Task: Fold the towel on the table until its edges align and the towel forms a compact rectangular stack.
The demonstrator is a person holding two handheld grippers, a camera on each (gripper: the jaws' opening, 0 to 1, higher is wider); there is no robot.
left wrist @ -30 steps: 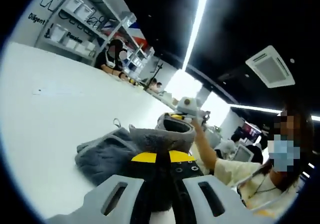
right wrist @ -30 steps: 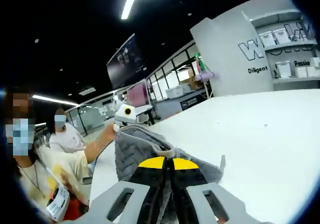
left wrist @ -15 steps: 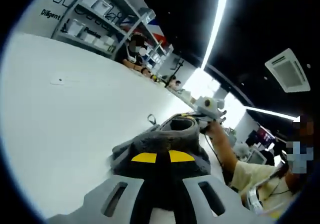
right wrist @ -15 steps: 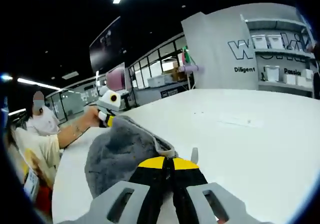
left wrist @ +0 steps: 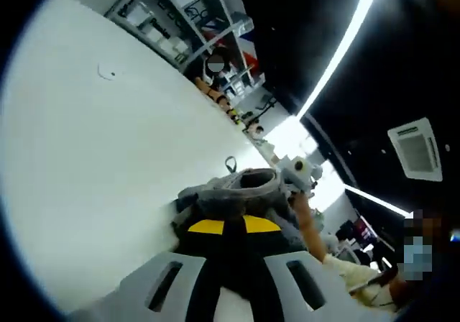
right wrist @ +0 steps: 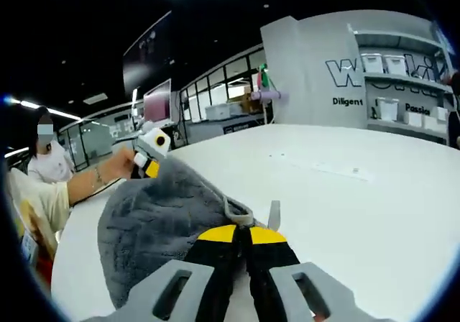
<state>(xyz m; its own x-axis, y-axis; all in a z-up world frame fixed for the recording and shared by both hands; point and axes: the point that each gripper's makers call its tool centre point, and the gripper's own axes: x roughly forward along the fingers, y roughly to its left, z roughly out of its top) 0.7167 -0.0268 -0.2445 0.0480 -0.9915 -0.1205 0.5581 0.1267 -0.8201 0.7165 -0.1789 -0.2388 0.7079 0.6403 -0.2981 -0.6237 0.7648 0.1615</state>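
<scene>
Towel (right wrist: 162,218) — grey, plush, bunched in a loose mound on the white tabletop (right wrist: 359,192), near its edge by the person. A small hanging loop (right wrist: 274,214) stands up from the fold just beyond the right claw; in the left gripper view the same towel (left wrist: 237,192) shows as a rumpled heap with the loop (left wrist: 230,164) at its far side.

Right claw (right wrist: 243,234) — jaws pressed together on a fold of the towel, yellow-and-black tips meeting at the cloth.

Left claw (left wrist: 226,227) — jaws likewise clenched on the towel's near edge, the cloth bulging just past the tips. From the right gripper view it appears at the towel's far side (right wrist: 147,165), held in the person's hand (right wrist: 122,165).

Person — pale sleeve (right wrist: 36,203) and forearm at the left of the right gripper view.

Surroundings — shelves with white bins (right wrist: 402,85) on a grey wall beyond the tabletop; another seated person (left wrist: 215,74) at the far edge; ceiling light strip (left wrist: 345,45) overhead.
</scene>
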